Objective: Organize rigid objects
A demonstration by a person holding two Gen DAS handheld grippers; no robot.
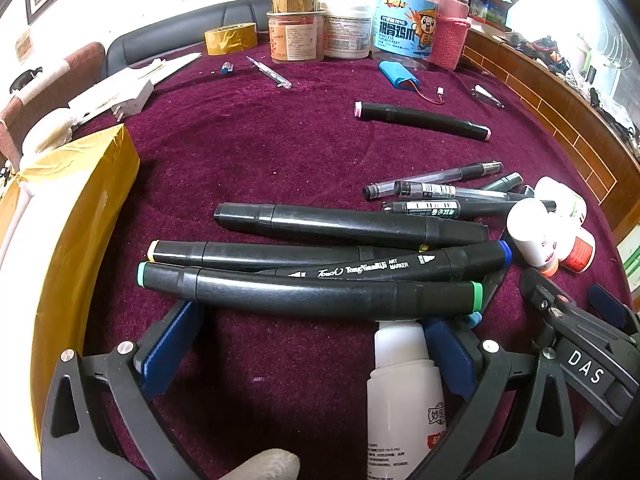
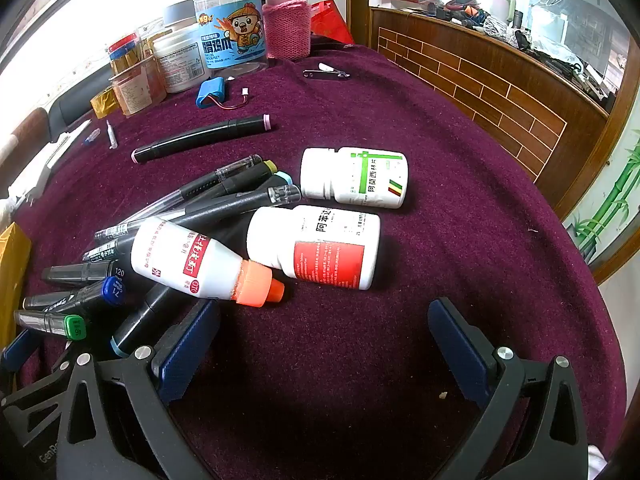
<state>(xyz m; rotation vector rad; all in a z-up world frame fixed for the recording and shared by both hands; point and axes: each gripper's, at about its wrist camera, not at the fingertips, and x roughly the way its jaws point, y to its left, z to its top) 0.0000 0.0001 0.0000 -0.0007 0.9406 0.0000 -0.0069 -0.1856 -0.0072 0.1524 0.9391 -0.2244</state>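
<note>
Between the left gripper's [image 1: 312, 344] spread blue pads, close to the lens, lies a white squeeze bottle [image 1: 404, 396] on the purple tablecloth [image 1: 248, 152], its neck toward a green-capped art marker [image 1: 312, 290]; the pads are wide apart and grasp nothing. Just beyond sits a loose heap of black art markers [image 1: 352, 226], some crossing each other, with clear gel pens [image 1: 436, 180] behind them. One pink-capped marker [image 1: 424, 120] lies alone, well apart from the heap.

The right gripper [image 2: 324, 344] is also spread wide and empty, hovering over bare cloth. Ahead of it, an orange-capped bottle [image 2: 200, 264] rests on the marker ends, touching a red-labelled pill bottle [image 2: 320, 248]; a green-labelled pill bottle [image 2: 356, 176] lies just beyond.

At the table's far edge stand jars [image 1: 346, 28] and a pink-sleeved flask [image 2: 286, 20], with a blue battery pack [image 2: 212, 92] and nail clippers [image 2: 328, 72] nearby.

Judging by this, sorting looks partly done: markers, pens and bottles are roughly gathered but not tidied, and the stray marker and small items remain
</note>
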